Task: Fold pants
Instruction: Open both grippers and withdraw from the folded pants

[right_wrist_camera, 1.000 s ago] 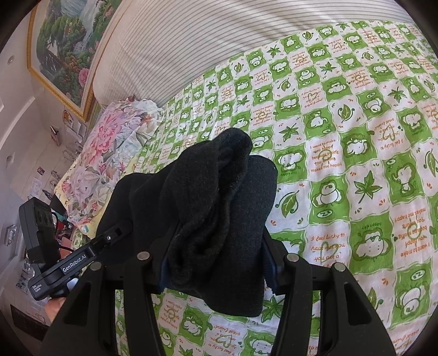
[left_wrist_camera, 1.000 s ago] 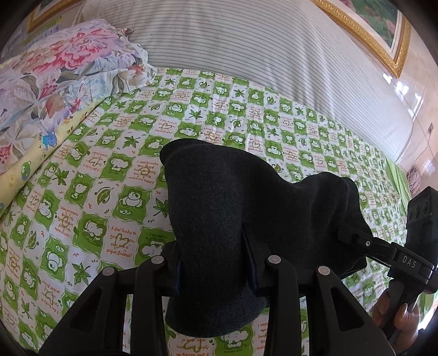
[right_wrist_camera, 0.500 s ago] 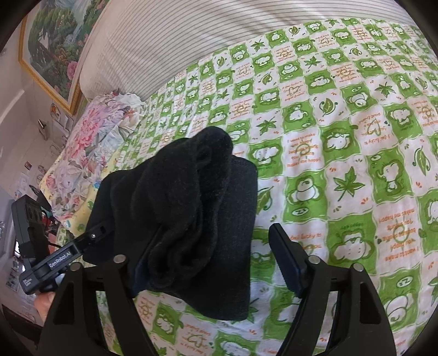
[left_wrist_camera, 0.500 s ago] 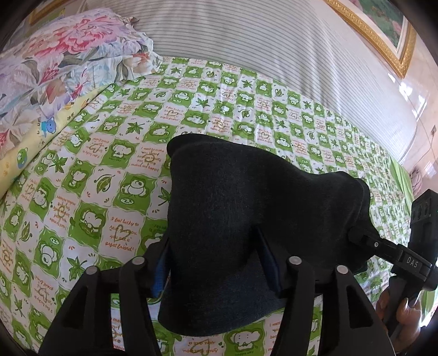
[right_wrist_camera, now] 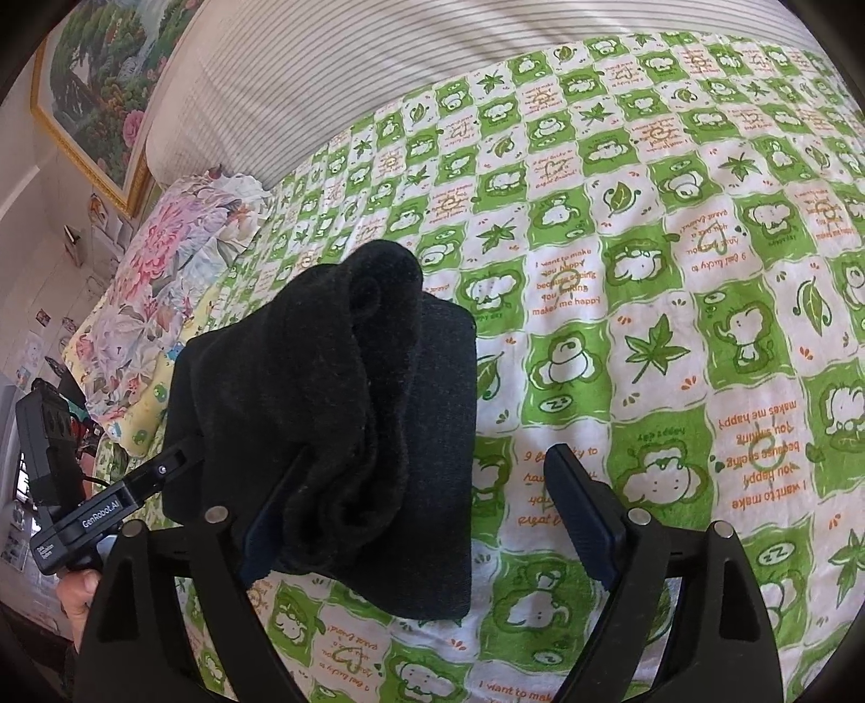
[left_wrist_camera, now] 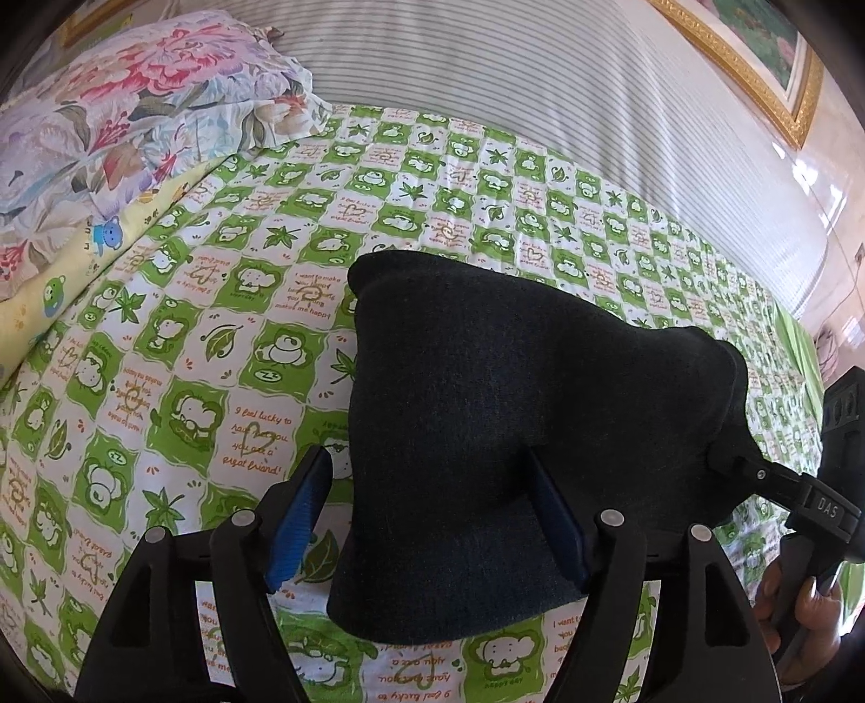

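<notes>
The black pants (left_wrist_camera: 486, 432) lie in a folded bundle on the green-and-white patterned bedsheet (left_wrist_camera: 189, 335). My left gripper (left_wrist_camera: 430, 519) straddles their near edge and its jaws are opening. The left blue pad (left_wrist_camera: 300, 514) stands clear of the cloth; the right pad (left_wrist_camera: 557, 532) rests against it. In the right wrist view the same pants (right_wrist_camera: 335, 411) show a thick rolled fold on top. My right gripper (right_wrist_camera: 427, 524) is opening too: its left pad touches the fold, while its right pad (right_wrist_camera: 584, 519) hangs free over the sheet.
A floral pillow (left_wrist_camera: 135, 108) lies at the far left on a yellow sheet. Striped white bedding (left_wrist_camera: 540, 86) runs along the back, under a gold-framed picture (left_wrist_camera: 757, 48). A hand (left_wrist_camera: 800, 611) holds the other gripper at the right edge.
Both pairs of jaws have spread from pinching the pants' near edge to standing wide. The cloth has dropped flatter onto the sheet. Neither hand has shifted much.
</notes>
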The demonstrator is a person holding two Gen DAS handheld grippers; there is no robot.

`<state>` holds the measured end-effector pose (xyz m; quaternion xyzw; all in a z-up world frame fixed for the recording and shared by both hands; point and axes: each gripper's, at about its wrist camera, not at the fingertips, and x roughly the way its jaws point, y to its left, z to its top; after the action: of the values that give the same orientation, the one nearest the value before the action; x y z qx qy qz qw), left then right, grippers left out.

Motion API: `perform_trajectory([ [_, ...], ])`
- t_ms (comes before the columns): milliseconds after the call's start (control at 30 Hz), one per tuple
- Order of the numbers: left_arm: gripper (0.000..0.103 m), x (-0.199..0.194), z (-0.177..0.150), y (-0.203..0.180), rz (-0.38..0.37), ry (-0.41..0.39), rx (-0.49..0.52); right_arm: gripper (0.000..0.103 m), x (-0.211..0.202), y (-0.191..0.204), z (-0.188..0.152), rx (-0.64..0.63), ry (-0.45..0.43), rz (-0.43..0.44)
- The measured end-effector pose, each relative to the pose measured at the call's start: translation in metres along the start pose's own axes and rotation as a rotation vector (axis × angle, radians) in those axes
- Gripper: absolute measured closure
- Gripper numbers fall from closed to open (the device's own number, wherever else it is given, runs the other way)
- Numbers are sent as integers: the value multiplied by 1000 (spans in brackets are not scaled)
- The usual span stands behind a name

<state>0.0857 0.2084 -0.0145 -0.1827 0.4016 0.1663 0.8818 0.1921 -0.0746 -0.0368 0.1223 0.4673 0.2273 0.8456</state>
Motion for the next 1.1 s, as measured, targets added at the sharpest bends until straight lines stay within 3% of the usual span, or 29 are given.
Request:
perform_trajectory([
  [367,29,-21,-14,-3,24,-10,39,15,-24,16,-7,-28,-6,9],
  [1100,22,-61,-49,-9,74,-58,138,9,-49,69,-51,-362,40,4],
])
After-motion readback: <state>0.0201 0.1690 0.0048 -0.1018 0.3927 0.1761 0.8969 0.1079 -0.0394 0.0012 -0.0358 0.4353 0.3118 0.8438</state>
